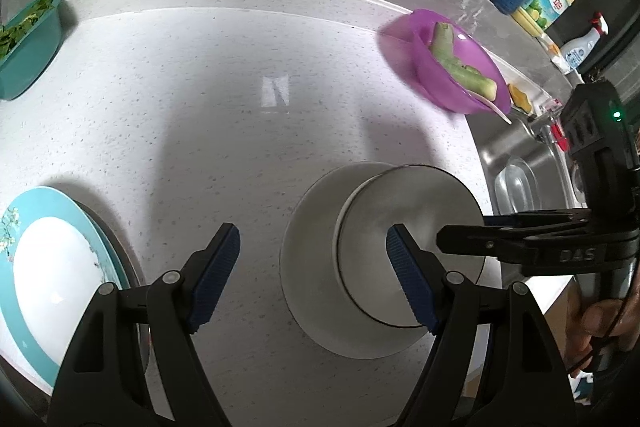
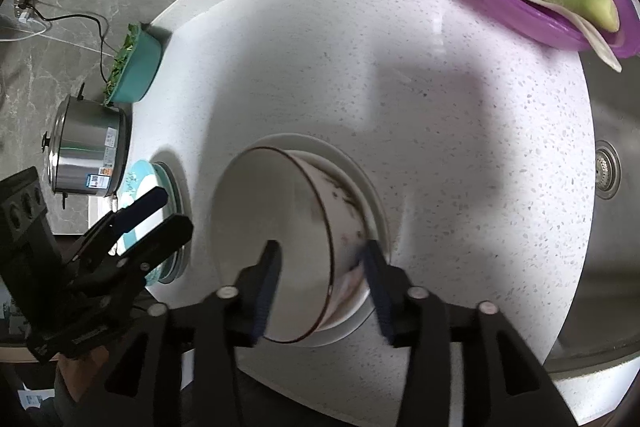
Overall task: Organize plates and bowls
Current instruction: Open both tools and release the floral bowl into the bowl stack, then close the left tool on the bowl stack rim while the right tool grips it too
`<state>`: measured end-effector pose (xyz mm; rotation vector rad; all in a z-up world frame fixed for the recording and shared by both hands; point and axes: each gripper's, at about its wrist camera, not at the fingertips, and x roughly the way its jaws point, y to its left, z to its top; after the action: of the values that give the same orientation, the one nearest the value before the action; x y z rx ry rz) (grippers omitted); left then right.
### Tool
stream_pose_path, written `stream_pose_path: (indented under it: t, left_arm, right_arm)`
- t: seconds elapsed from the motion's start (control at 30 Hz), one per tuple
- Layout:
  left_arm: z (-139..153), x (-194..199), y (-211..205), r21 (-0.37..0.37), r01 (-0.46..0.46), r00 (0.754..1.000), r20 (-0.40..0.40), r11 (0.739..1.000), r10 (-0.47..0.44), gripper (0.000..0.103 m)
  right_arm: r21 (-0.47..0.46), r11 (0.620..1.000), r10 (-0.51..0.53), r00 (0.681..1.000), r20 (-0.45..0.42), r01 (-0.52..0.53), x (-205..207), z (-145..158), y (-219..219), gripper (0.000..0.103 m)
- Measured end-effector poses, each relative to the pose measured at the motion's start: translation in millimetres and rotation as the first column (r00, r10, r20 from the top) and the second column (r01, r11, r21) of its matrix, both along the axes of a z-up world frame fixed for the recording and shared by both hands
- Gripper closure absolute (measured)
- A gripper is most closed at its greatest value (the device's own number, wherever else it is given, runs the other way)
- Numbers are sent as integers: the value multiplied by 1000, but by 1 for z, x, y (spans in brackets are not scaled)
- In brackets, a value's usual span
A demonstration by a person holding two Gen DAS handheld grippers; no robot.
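Fingers of our right gripper (image 2: 320, 291) straddle the bowl (image 2: 276, 247) wall, not yet pinched; left gripper (image 1: 312, 271) spread over bare desk (image 1: 200, 107).

We read the step as bowl placing or pickup: bowl sits tilted on the white plate (image 2: 372, 199) near the desk front, one finger inside, one outside the rim, a gap visible. Left fingers wide apart, holding nothing. Teal-rimmed plate (image 1: 44, 267) lies to the left, apart. Next we'd either close on the rim or back out level; watch for tipping. Farther off: purple bowl (image 1: 452, 63) with vegetable pieces, green tub (image 1: 28, 51), sink (image 2: 612, 187).
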<state>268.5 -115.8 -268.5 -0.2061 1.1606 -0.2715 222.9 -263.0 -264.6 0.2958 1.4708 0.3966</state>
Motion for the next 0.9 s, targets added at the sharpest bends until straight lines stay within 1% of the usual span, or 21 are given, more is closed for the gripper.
stream_pose_path:
  t: [0.03, 0.1, 0.13, 0.2, 0.33, 0.43, 0.5, 0.6, 0.67, 0.7, 0.77, 0.9]
  left_arm:
    - [-1, 0, 1, 0, -1, 1000, -4, 1000, 1, 28]
    - [-3, -2, 4, 0, -10, 1000, -6, 1000, 10, 28]
    - [-4, -3, 6, 0, -12, 1000, -9, 1000, 12, 28]
    - [-7, -5, 8, 11, -14, 1000, -14, 1000, 14, 28]
    - [-12, -8, 13, 39, -8, 999, -38, 999, 9, 28]
    - [-13, -9, 20, 74, -1, 998, -56, 997, 5, 28]
    - [-12, -9, 28, 89, 9, 998, -64, 996, -3, 28]
    - [-18, -4, 39, 114, 28, 995, -95, 993, -17, 28]
    - [-27, 1, 41, 147, 63, 990, -133, 987, -44, 28]
    - [-30, 3, 41, 155, 76, 989, -139, 985, -54, 28]
    - [-35, 6, 39, 163, 109, 984, -154, 981, -84, 28]
    - [-46, 18, 22, 165, 172, 974, -173, 971, -143, 28]
  right_arm:
    - [-10, 1000, 9, 1000, 11, -9, 0, 3, 2, 43]
    - [-40, 999, 27, 999, 32, -26, 0, 10, 6, 40]
    - [-38, 999, 29, 999, 37, -28, 2, 11, 6, 39]
    - [-28, 999, 29, 999, 41, -28, 2, 15, 3, 39]
    - [-9, 1000, 18, 995, 93, -17, -2, 32, -11, 39]
    - [-63, 998, -16, 992, 122, 24, -5, 36, -36, 40]
    - [-67, 996, -58, 993, 103, 65, -10, 28, -57, 40]
    - [-69, 993, -86, 994, 66, 91, -22, 10, -73, 45]
    - [-57, 994, -94, 995, 27, 95, -29, -5, -74, 48]
    - [-49, 994, -100, 995, 15, 101, -32, -11, -72, 48]
    - [-33, 994, -105, 994, -3, 105, -37, -19, -67, 48]
    - [-6, 994, -109, 994, -19, 109, -38, -26, -58, 48]
